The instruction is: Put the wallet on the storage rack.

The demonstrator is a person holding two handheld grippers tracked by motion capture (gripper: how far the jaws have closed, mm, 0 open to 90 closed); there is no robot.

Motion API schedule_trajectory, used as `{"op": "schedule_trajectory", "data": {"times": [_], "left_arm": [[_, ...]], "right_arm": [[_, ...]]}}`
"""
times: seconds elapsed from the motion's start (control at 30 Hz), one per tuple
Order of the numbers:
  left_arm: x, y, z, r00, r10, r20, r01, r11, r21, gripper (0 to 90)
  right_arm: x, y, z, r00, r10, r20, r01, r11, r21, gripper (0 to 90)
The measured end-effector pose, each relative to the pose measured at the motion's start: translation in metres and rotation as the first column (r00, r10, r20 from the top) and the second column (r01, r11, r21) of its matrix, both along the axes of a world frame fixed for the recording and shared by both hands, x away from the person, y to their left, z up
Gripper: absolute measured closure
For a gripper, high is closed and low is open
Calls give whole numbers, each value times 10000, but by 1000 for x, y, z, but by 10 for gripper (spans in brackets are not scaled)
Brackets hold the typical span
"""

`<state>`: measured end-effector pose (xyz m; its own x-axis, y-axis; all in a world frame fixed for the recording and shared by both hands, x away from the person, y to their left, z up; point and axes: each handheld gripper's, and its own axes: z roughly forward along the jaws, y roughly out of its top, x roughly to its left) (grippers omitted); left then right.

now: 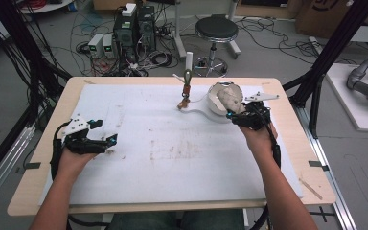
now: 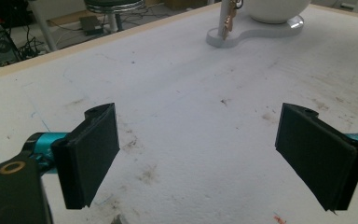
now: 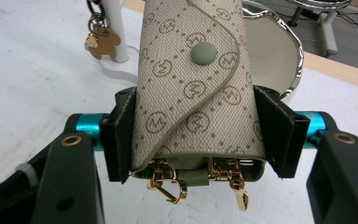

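My right hand-held gripper point(image 3: 196, 140) is clenched on a beige monogram key pouch point(image 3: 193, 88), its two black jaws pressing the pouch's sides. The pouch has a green snap button point(image 3: 203, 52) on its curved flap and gold clasps point(image 3: 168, 186) hanging from its lower end, just below the jaws. In the high view this right hand-held gripper point(image 1: 235, 112) holds the pouch point(image 1: 230, 98) above the far right part of the counter point(image 1: 172, 143), over the white bowl point(image 1: 215, 103) of a stand. Just behind the pouch in the right gripper view I see the bowl's pale inside and shiny rim point(image 3: 279, 51). The bowl sits on a flat white base point(image 1: 196, 112) that also carries a short white post point(image 1: 188, 86) toward the middle of the far edge; a small brown charm point(image 3: 103, 44) hangs at that post.

My left hand-held gripper point(image 1: 106, 140) rests near the left edge of the counter, well apart from the stand. Its jaws stand wide, released, with bare stained white counter cover point(image 2: 191, 140) between them.
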<state>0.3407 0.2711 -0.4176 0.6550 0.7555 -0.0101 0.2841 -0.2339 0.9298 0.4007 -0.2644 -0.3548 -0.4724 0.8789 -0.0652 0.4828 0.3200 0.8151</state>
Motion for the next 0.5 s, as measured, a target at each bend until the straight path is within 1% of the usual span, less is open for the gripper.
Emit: {"op": "schedule_trajectory", "data": {"times": [0.17,0.5], "left_arm": [[0,1,0,10000,51,9,-51,10000,-51,135],[0,2,0,10000,57,-3,-57,10000,-61,134]], "right_arm": [[11,4,1,9998,79,-155,-85,9991,-416,370],[25,13,-3,9991,97,-425,-129,9970,-757,370]]}}
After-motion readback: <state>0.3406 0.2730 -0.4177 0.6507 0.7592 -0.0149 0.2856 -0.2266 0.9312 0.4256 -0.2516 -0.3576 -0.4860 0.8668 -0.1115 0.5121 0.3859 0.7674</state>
